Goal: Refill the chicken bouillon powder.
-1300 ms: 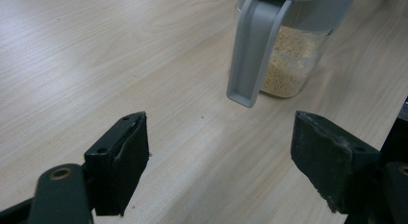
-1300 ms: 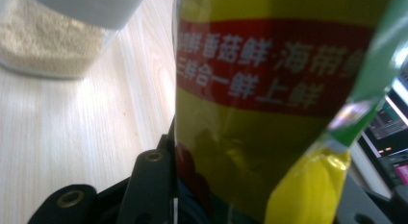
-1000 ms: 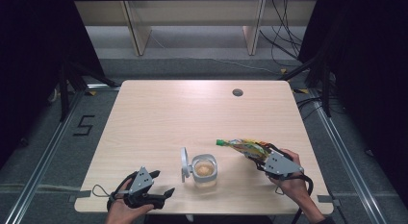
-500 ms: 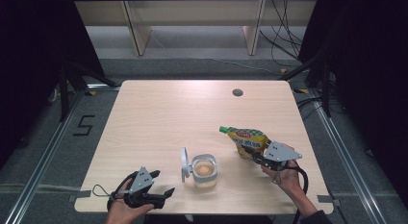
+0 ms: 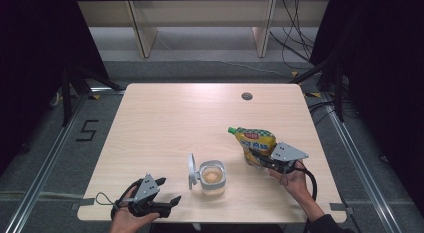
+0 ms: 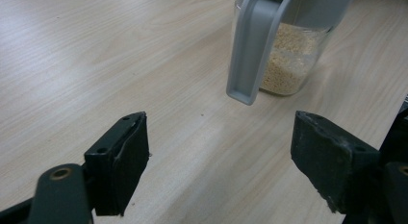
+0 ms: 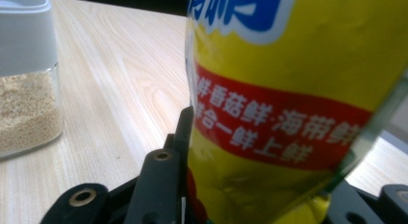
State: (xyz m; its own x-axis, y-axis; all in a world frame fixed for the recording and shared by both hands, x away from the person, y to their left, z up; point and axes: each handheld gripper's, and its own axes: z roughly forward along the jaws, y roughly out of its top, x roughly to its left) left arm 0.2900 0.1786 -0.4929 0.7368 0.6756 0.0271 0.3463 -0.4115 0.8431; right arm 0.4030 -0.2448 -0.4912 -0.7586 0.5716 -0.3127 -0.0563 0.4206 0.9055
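Note:
My right gripper [image 5: 256, 158] is shut on the lower end of a yellow seasoning pouch [image 5: 258, 141] with a green cap [image 5: 232, 129]. The pouch leans up and to the left, to the right of the jar. In the right gripper view the pouch [image 7: 298, 89] stands between the jaws of my right gripper [image 7: 262, 176], its red band and print close up. A clear jar [image 5: 212, 177] of pale granules stands near the front edge with its grey lid [image 5: 191, 169] flipped open to the left. My left gripper [image 5: 169, 190] rests open at the front left, and its jaws [image 6: 219, 161] face the jar [image 6: 291, 56] with nothing between them.
The wooden table [image 5: 170, 123] has a round cable hole [image 5: 246, 96] at the back right. Black cables trail from both grippers near the front edge. A shelf unit [image 5: 200, 23] stands on the floor beyond the table.
The right gripper has tipped the pouch from lying nearly flat to leaning more upright, with the cap end raised. The left gripper has stayed where it was.

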